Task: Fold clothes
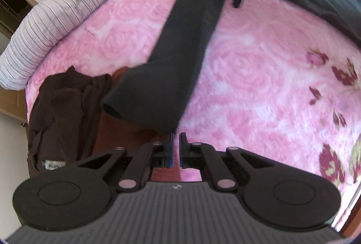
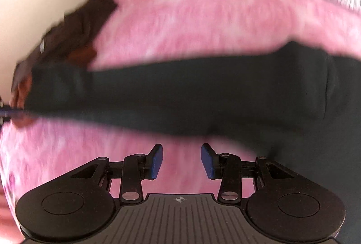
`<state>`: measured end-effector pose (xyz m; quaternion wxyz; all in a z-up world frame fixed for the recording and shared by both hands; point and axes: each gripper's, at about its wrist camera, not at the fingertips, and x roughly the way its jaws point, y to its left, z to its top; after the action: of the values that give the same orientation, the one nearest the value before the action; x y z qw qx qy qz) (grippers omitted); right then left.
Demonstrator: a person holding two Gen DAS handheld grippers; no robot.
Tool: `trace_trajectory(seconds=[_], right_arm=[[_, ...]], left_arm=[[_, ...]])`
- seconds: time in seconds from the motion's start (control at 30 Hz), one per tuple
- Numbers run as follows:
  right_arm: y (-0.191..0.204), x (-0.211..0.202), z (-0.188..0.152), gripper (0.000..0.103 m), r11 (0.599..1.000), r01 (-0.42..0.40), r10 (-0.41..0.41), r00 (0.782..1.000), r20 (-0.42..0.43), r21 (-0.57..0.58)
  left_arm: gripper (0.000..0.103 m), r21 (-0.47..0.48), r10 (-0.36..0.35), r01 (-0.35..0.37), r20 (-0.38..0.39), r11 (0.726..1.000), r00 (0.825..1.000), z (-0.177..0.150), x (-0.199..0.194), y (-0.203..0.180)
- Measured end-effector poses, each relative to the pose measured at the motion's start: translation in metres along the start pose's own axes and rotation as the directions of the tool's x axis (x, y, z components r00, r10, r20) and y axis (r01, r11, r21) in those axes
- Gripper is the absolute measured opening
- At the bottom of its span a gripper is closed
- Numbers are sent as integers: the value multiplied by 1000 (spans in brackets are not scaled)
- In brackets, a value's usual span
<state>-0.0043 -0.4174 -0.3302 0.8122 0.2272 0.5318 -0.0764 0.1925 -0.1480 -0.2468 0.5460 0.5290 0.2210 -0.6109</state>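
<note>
While the black sleeve [image 1: 180, 45] lies stretched flat on the pink blanket [image 1: 259, 77] of the bed, the step in hand looks like the fold of that sleeve inward. Its long axis, in the left view, runs from the cuff [image 1: 117, 106] near the left gripper [image 1: 176, 149] up and away to the shoulder seam, where it joins the body of the black garment [image 1: 315, 0] at the far right. The cuff's open mouth faces the brown clothes [image 1: 65, 117] heaped at the blanket's edge.

The left gripper's fingers are clenched, the pads all but meeting just below the cuff's corner; whether a pinch of cloth sits between them I cannot tell. The right gripper [image 2: 181, 161] hovers over bare blanket beside the sleeve's near edge, fingers released with nothing between them.

The next move, as I judge it, calls for a firm hold at the cuff, then carrying it along the sleeve's own line toward the body.
</note>
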Motion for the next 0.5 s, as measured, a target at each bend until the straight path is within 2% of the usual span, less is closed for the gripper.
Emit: trace_trajectory(seconds=[0.07,0.17,0.33,0.43,0.5], right_arm=[[3,-4,-20,41,1000,-1,2,1000,-27,26],[3,-27,-31,41,998,6,-10,998,58,63],[-14,-40,4,41,991,21,-54,968,245,134],[-24,-26,30,41,987,29,-71,960,270,158],[-24,-14,32,41,989,43,-74,972,224,138]], left_arm=[[2,-18,-5,5,-6,1000,1000,-3,-2,0],[5,-58,-5,5,5,998,1000,-3,-6,1],[8,-89,10,-7,39,996,999,6,-10,1],[8,-83,18,-14,48,996,999,11,-10,-3],[8,-97,27,-22,51,995,998,13,-11,-4]])
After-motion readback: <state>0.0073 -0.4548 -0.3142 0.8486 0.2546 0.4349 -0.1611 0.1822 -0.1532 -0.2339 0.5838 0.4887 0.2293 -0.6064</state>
